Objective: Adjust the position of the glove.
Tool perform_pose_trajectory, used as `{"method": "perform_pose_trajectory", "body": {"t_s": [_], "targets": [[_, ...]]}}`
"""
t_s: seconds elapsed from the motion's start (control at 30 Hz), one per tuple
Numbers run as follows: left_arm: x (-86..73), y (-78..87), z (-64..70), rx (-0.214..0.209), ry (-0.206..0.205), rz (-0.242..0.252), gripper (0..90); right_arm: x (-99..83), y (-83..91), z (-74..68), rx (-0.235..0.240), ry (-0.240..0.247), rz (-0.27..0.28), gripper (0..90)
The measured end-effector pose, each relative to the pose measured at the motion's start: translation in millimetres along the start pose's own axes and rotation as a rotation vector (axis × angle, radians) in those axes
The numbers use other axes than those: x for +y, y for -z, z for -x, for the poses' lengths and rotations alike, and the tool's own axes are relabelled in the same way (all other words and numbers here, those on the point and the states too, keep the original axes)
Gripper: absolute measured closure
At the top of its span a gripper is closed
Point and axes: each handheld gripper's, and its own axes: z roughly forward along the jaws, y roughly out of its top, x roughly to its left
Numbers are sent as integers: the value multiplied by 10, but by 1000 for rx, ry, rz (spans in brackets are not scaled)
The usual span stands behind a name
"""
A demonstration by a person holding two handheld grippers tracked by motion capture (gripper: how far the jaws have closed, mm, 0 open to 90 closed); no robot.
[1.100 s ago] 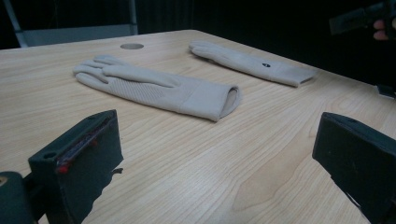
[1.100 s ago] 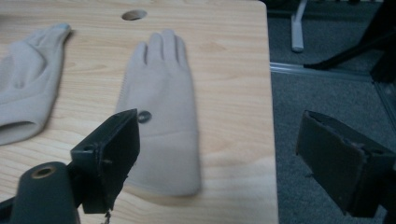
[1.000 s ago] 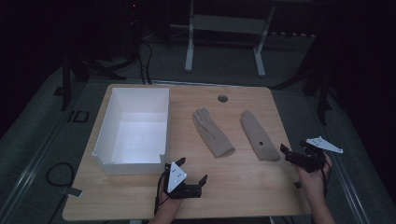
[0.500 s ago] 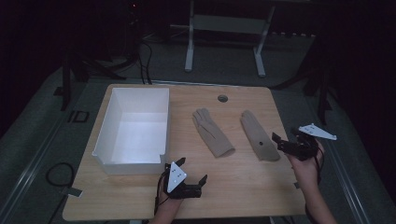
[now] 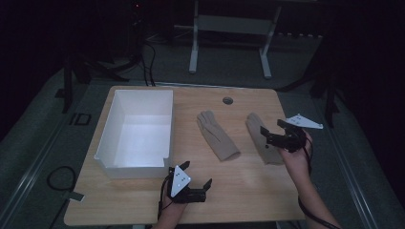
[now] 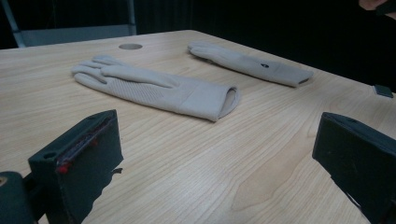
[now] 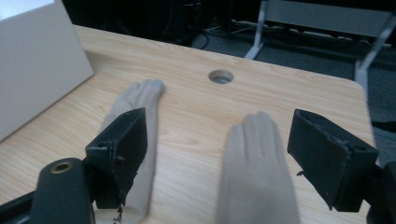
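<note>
Here's the wooden counter [image 5: 248,191], lit against a dark room. At centre-left of the high view sits an open white box [image 5: 136,129]. Two beige gloves lie flat at centre-right, fingers toward the far edge: the left glove [image 5: 217,136] just right of the box, the right glove [image 5: 261,138] beside it, apart from it. A round grommet hole [image 5: 228,100] shows near the counter's far edge. The right gripper [image 5: 279,138] hovers over the right glove's cuff end, jaws wide apart, the glove blurred between them in its own view. The left gripper [image 5: 193,188] sits low at bottom centre, jaws apart, pointing toward the left glove.
</note>
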Motion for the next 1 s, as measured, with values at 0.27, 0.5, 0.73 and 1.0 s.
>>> {"method": "perform_pose_trajectory", "body": {"t_s": [0.27, 0.5, 0.73, 1.0], "targets": [[0, 0, 5, -4, -2, 0, 16, 66, -250, -186, 60, 7, -24, 218], [-1, 0, 9, -4, -6, 0, 16, 73, -474, -331, 103, 21, -44, 228], [0, 0, 8, -5, -9, -2, 16, 39, -737, -496, 142, 57, -78, 293], [0, -1, 8, -7, -8, -2, 16, -2, -1055, -700, 192, 90, -111, 373]]}}
